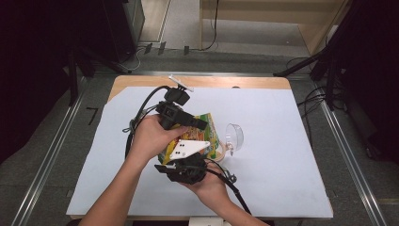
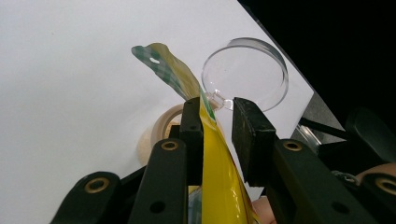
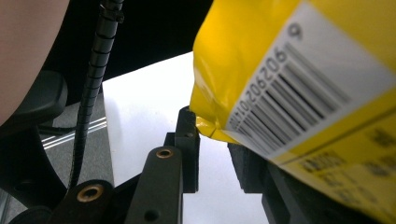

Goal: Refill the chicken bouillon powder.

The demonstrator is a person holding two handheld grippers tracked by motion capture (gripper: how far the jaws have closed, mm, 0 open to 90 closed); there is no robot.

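High view: both grippers meet at a yellow snack bag (image 1: 209, 136) beside a clear cup (image 1: 234, 136). Left gripper (image 2: 217, 114) jaws stand apart, bag edge against one pad. Right gripper (image 3: 212, 144) jaws' state cannot be told.

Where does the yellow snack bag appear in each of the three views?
High view: the yellow snack bag is at the centre, between both grippers.
Left gripper view: lower centre, its edge between the black jaws, rising toward the clear round cup.
Right gripper view: upper right, barcode side showing.
Shared landmark: the white table sheet.

High view looks down from above; both tool views sit close against the yellow bag (image 1: 207, 136).
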